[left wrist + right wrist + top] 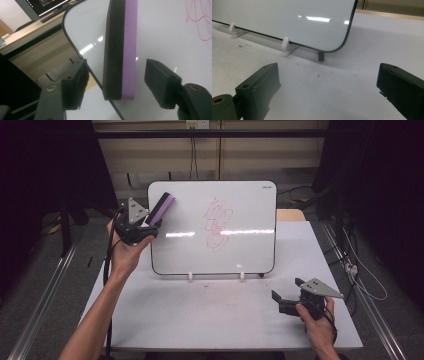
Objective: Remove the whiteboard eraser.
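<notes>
Up at the whiteboard's (212,227) upper left corner, the left gripper (145,227) has a purple-and-black eraser (161,208) standing between its jaws, gaps visible on both sides, pads not pressing. Low on the table (200,315), the right gripper (286,295) rests spread wide, holding nothing.

One camera looks down from above the table (200,320); two ride low and close, all sharing the whiteboard (240,255).
</notes>
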Tool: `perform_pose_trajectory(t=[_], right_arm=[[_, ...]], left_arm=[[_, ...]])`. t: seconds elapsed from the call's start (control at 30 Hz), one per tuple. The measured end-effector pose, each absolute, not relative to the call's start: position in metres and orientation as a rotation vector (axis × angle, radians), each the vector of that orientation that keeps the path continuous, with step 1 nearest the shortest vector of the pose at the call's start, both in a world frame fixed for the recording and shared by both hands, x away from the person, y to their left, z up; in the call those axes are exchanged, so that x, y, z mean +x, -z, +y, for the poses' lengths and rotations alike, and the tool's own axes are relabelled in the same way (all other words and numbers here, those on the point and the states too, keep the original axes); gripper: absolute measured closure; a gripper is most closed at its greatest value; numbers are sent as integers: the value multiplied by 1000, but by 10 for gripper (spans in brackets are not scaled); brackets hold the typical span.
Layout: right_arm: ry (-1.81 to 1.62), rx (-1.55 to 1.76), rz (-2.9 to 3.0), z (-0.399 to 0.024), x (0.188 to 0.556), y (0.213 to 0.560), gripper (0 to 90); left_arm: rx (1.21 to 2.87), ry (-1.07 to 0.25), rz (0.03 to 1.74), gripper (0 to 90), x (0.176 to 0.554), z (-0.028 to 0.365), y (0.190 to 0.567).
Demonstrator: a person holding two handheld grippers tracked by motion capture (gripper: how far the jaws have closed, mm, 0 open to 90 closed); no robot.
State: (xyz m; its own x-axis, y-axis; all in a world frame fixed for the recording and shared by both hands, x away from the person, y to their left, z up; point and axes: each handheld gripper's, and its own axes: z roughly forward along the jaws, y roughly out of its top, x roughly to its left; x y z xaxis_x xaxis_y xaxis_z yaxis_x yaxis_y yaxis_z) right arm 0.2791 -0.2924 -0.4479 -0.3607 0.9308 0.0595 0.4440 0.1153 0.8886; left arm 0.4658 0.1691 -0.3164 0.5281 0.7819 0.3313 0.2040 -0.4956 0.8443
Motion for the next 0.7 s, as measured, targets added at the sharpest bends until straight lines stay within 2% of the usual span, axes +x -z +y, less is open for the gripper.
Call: perform_pose_trajectory(t=[0.3, 0.43, 0.5, 0.6, 0.7], right_arm=[[-1196, 1333, 1872, -293, 279, 448, 43], [-1195, 1332, 1872, -292, 280, 448, 43], [-1195, 1331, 1872, -292, 280, 448, 43], [-1195, 1330, 1872, -292, 280, 449, 43], [-1195, 1331, 1872, -292, 280, 449, 43]], left_arm=[[2024, -963, 806, 465, 473, 164, 319], [2032, -968, 800, 539, 474, 162, 321], [2035, -965, 798, 546, 474, 161, 321], [2057, -976, 783, 618, 473, 159, 321], [2064, -988, 782, 630, 473, 158, 321]])
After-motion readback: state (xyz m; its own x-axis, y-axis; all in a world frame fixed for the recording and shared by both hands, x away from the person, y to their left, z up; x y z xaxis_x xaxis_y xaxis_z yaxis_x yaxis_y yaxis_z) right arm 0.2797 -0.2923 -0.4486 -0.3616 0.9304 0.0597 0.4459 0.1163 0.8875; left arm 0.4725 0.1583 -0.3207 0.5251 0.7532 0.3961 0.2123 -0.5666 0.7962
